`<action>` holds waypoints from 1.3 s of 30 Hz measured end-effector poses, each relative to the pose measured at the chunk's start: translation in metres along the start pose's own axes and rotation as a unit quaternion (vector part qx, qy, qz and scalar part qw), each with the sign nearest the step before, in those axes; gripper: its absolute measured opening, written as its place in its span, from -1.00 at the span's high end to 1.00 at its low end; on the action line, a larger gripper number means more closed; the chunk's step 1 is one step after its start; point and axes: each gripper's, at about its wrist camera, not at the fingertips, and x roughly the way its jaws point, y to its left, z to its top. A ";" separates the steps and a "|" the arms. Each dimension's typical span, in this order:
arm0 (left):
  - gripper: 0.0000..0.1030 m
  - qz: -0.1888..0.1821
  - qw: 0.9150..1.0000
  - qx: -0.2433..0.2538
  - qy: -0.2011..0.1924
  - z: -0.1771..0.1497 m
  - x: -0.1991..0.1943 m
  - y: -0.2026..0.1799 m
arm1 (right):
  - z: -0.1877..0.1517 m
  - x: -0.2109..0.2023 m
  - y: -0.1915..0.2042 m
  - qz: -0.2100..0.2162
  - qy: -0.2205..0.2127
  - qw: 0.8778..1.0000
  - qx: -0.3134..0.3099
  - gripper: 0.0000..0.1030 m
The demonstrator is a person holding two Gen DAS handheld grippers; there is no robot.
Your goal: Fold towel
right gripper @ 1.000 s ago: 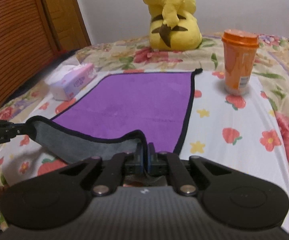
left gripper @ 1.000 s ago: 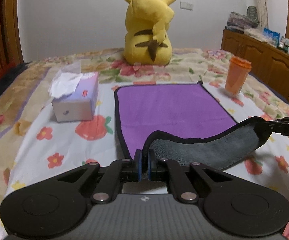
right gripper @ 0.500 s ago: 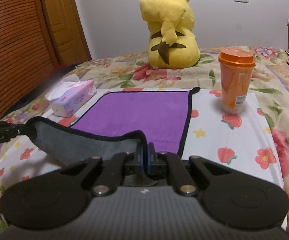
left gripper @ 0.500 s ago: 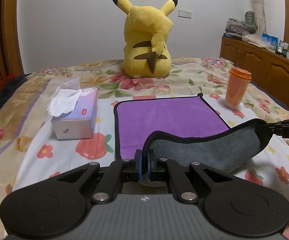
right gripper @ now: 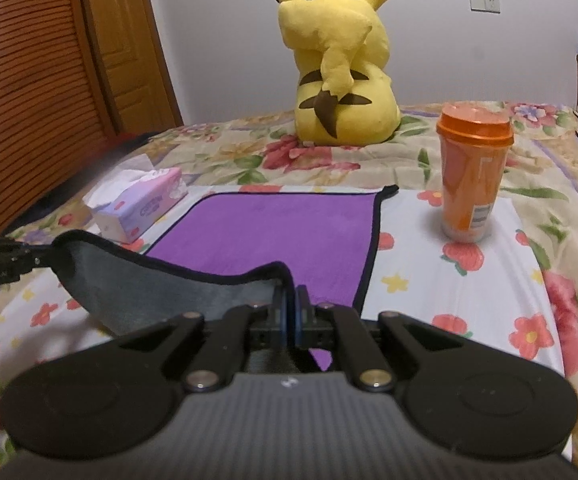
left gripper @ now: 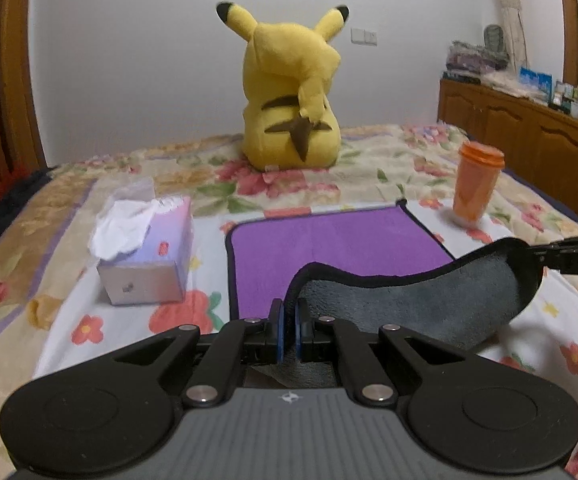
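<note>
Floral bed [left gripper: 369,160]; towel [left gripper: 341,236] soft, limp, sags between corners; left gripper [left gripper: 288,320] and right gripper [right gripper: 289,308] each clamped on one near corner.

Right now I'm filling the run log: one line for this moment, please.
step: first fold | left hand-held gripper: shut on towel corner | right hand-held gripper: shut on other near corner | near edge: lifted | far half: flat on bed

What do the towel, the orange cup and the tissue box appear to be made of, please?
Towel: soft microfibre or terry by the look, with a purple fuzzy nap on top, grey pile underneath and black stitched edging.
Orange cup: probably plastic, since the wall is smooth and slightly translucent, under an opaque lid.
Tissue box: likely printed cardboard, given its flat matte faces and crisp corners.
</note>
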 end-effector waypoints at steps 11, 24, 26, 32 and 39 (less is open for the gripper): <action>0.89 0.008 1.000 0.004 -0.014 0.017 0.011 0.003 | 0.013 0.013 -0.007 -0.017 -0.015 1.000 -0.010 0.91; 0.89 0.011 0.999 0.014 -0.031 0.046 0.018 0.004 | 0.039 0.009 -0.007 -0.023 -0.047 0.998 -0.026 0.91; 0.89 0.010 0.999 0.015 -0.033 0.051 0.019 0.005 | 0.044 0.009 -0.008 -0.021 -0.055 0.998 -0.024 0.91; 0.89 0.012 0.999 0.030 -0.043 0.064 0.023 0.004 | 0.056 0.012 -0.008 -0.023 -0.067 0.997 -0.030 0.91; 0.89 0.018 0.998 0.029 -0.053 0.078 0.036 0.012 | 0.073 0.025 -0.005 -0.031 -0.071 0.995 -0.061 0.91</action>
